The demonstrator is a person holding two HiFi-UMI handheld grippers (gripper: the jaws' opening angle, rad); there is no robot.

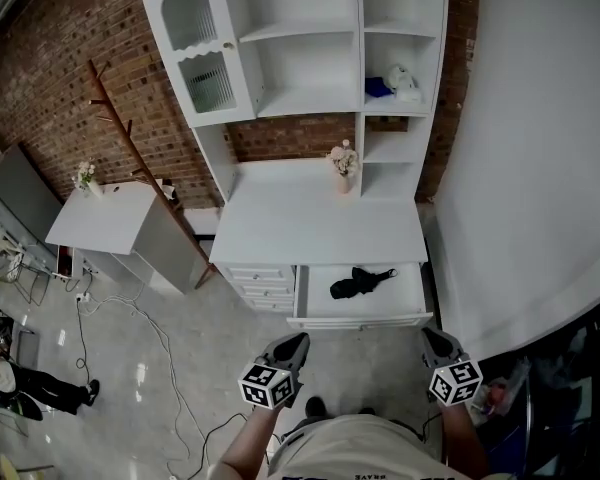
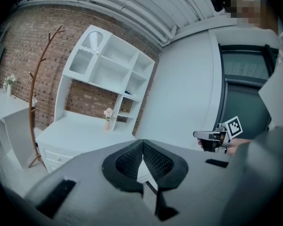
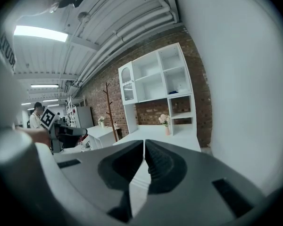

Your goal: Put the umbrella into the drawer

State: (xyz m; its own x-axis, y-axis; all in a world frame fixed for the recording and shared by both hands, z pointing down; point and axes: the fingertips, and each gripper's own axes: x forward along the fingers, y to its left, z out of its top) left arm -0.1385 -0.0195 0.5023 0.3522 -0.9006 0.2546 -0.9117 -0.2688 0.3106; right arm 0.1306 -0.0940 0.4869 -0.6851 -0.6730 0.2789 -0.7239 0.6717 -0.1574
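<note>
- A white desk (image 1: 320,230) is seen against a brick wall, with a white shelf unit (image 1: 310,38) mounted on its back edge.
- The drawer (image 1: 360,320) under the right part of the desk top is pulled fully out toward the person.
- The umbrella (image 1: 358,282), black and folded, is laid flat inside that open drawer, near its middle, and is touched by neither gripper.
- The left gripper (image 1: 292,346) is held in front of the desk, well apart from the drawer front and low in the head view. Its jaws are pressed together and nothing is gripped between them, as its own view shows (image 2: 142,144).
- The right gripper (image 1: 435,344) is held in front of the desk's right corner, also short of the drawer. Its jaws are closed to a hairline slit and nothing is held in them (image 3: 144,143).
- A vase of flowers (image 1: 344,164) is stood at the back of the desk top.
- A wooden coat rack (image 1: 130,148) is placed to the left of the desk.
</note>
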